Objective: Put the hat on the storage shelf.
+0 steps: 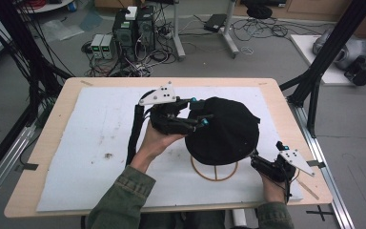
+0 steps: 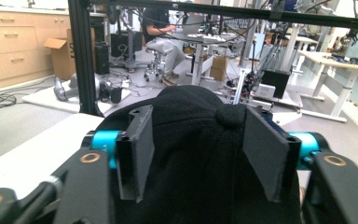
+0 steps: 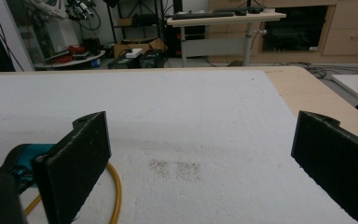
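White mat point(image 1: 100, 143), hat point(image 1: 226, 129) (right-centre), left side open

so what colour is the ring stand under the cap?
Yellow-tan ring stand, beneath the black cap; clearest in the high view.

The high view is dim and soft, the black cap point(image 1: 226, 126) a detail-less dark mass beside the left gripper point(image 1: 198, 112), while both gripper views are brighter under even room light, their near jaws blurred and the room beyond the tips sharper, with faint shadows.
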Action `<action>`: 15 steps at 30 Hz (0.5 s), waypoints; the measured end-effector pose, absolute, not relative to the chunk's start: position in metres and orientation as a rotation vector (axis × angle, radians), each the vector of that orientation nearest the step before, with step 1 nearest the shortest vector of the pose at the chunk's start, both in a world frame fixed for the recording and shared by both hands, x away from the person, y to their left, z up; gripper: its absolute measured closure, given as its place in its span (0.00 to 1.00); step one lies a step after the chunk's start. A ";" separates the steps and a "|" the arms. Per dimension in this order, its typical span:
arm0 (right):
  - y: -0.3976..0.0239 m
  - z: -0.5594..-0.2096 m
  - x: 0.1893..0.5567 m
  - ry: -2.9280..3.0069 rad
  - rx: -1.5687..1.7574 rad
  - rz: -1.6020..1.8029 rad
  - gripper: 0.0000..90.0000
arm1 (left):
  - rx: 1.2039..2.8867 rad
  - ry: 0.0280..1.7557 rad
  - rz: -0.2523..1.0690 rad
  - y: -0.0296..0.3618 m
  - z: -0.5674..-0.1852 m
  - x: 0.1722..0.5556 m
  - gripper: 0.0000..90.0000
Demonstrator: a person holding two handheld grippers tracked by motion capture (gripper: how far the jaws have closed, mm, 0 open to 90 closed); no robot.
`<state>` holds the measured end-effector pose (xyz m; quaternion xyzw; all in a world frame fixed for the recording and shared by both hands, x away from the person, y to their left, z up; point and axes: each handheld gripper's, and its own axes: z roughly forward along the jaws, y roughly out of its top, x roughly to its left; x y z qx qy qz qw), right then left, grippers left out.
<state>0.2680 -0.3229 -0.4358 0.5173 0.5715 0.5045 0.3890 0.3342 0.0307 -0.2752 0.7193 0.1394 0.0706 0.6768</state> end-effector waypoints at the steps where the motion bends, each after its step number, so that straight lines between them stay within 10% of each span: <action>1: -0.323 -0.436 0.268 1.452 1.313 1.282 0.04 | 1.618 0.318 0.168 0.031 -0.276 0.334 0.43; 15: -0.322 -0.436 0.269 1.457 1.305 1.280 0.04 | 1.601 0.378 0.271 0.047 -0.284 0.331 0.27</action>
